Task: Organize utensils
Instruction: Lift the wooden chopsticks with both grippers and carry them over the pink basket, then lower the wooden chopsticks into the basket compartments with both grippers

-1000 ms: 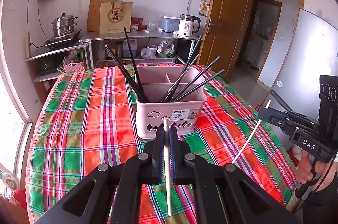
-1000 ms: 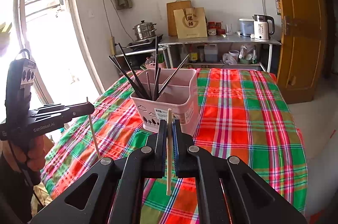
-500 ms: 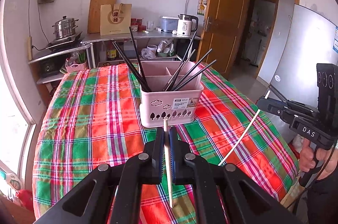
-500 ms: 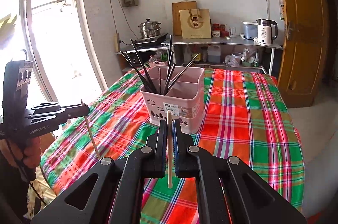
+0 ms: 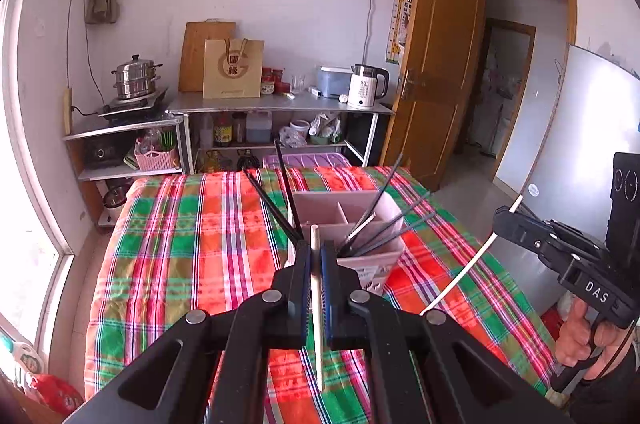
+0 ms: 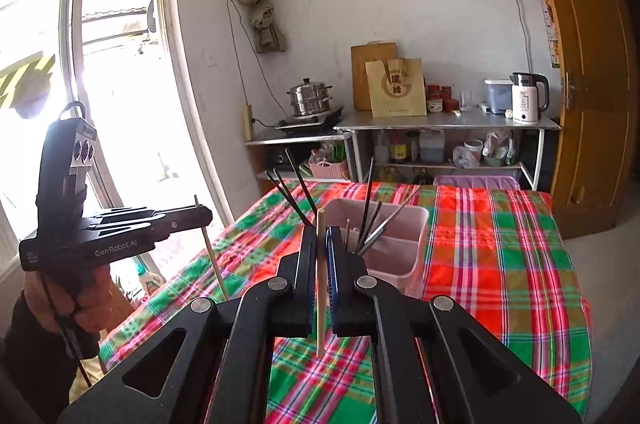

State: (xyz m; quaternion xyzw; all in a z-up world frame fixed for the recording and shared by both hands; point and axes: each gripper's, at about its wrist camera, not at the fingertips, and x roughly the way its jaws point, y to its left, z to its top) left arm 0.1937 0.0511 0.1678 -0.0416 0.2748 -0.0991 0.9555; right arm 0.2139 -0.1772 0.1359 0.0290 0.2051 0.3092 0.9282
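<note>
While the pink basket [image 5: 380,256] stands on the worktop [image 5: 180,248], each gripper's jaws clamp one pale chopstick, left gripper [image 5: 316,260] and right gripper [image 6: 320,244].

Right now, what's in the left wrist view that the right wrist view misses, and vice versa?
Left wrist only: the open doorway beyond the wooden door, a white panel, and the right gripper from the side, clamped on a pale chopstick.

Right wrist only: the bright window and the left gripper from the side, pinching its pale chopstick.

Both: the pink utensil basket holding dark chopsticks, the plaid tablecloth, the kettle and the steamer pot.
</note>
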